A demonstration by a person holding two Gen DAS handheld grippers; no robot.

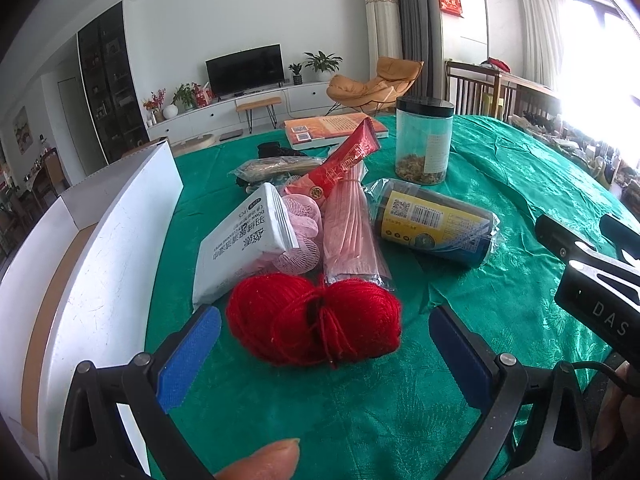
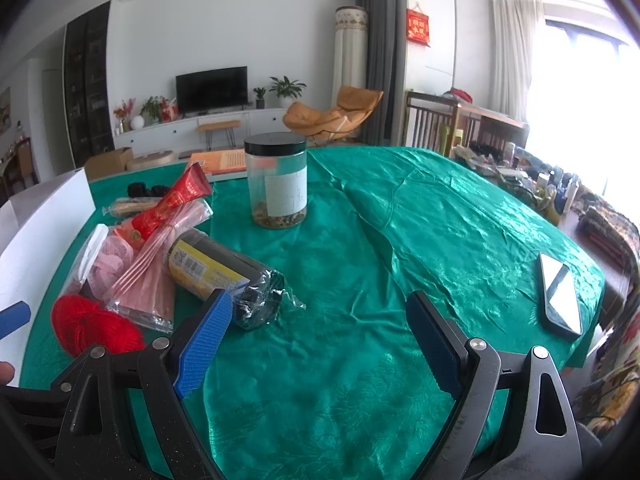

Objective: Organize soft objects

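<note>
Left wrist view: the left tongs (image 1: pixel 324 354) are held spread wide just above the surface (image 1: pixel 500 288), which is draped in green cloth, and the red yarn (image 1: pixel 312 320) is framed between the two blue pads (image 1: pixel 188 356), with nothing pinched and no contact to be made out. The yarn is seen lying at the near end of a heap: a white wipes pack (image 1: pixel 240 246) is propped to its left, a pink mesh puff (image 1: pixel 302 236) is tucked behind that, and a bag of pink forks (image 1: pixel 352 236) is touching the yarn's far edge. A red packet (image 1: pixel 344 164) is laid on top further back, a wrapped dark roll (image 1: pixel 434 226) with a yellow label is lying on its side to the right, and a black-lidded jar (image 1: pixel 424 140) is standing upright behind, with a book (image 1: pixel 332 130) beyond. A white box (image 1: pixel 116 240) is standing open at the left, just beside the heap. A fingertip (image 1: pixel 264 460) is caught at the bottom edge. Right wrist view: the right tongs (image 2: pixel 316 340) are likewise held spread, over bare cloth, with nothing between them; the roll is seen just beside the left pad, the yarn lower left, and a phone (image 2: pixel 560 296) is lying well apart at the right edge of the surface.
</note>
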